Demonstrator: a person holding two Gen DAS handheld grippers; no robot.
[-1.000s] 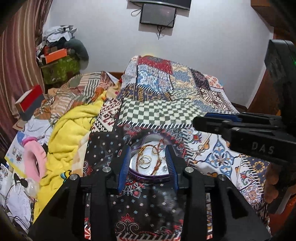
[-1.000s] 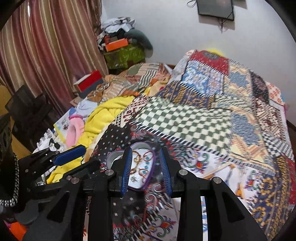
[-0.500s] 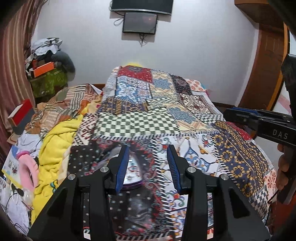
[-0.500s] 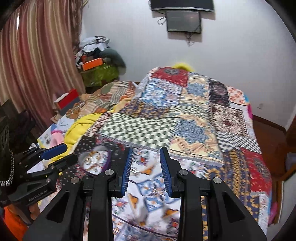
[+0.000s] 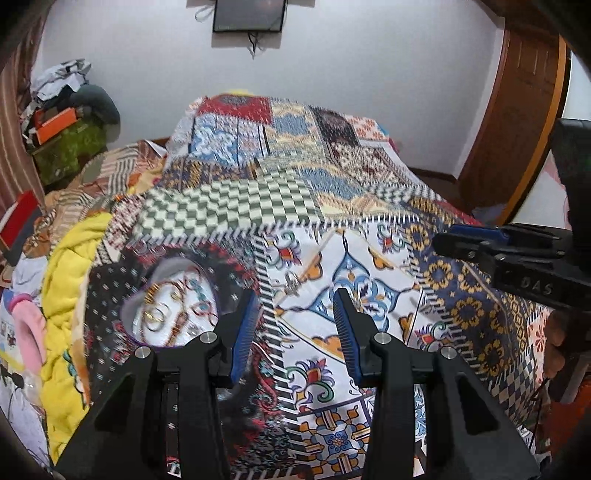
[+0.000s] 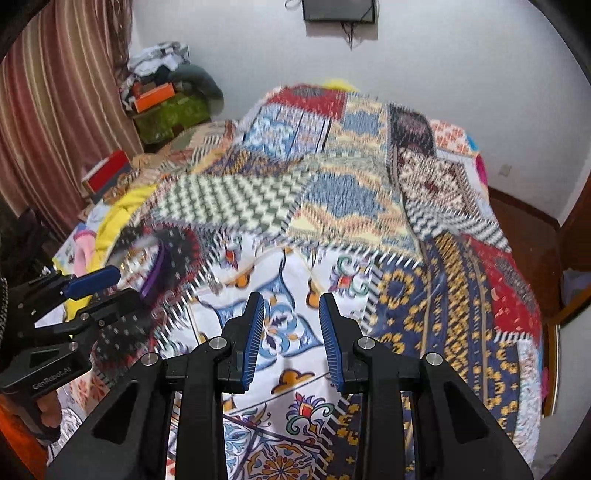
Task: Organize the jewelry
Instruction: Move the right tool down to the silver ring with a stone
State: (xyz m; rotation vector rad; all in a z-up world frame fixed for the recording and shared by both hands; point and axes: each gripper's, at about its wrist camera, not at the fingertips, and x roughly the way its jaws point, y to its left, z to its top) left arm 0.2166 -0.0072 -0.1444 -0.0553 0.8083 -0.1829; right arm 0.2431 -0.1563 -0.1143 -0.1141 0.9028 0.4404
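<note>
Where patchwork bedspread (image 5: 332,206) shows: purple-rimmed tray (image 5: 173,314) of tangled gold jewelry (image 5: 166,310); both tools (image 5: 295,325) (image 6: 291,332) spread, empty.

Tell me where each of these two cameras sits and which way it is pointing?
Left wrist: rides the left hand-held gripper, looking forward over the bed's patchwork quilt; jewelry tray at left, right hand-held gripper intruding.
Right wrist: rides the right hand-held gripper, same direction, blurred; left hand-held gripper intruding.
Shared: quilt, tray, wall screen.
</note>
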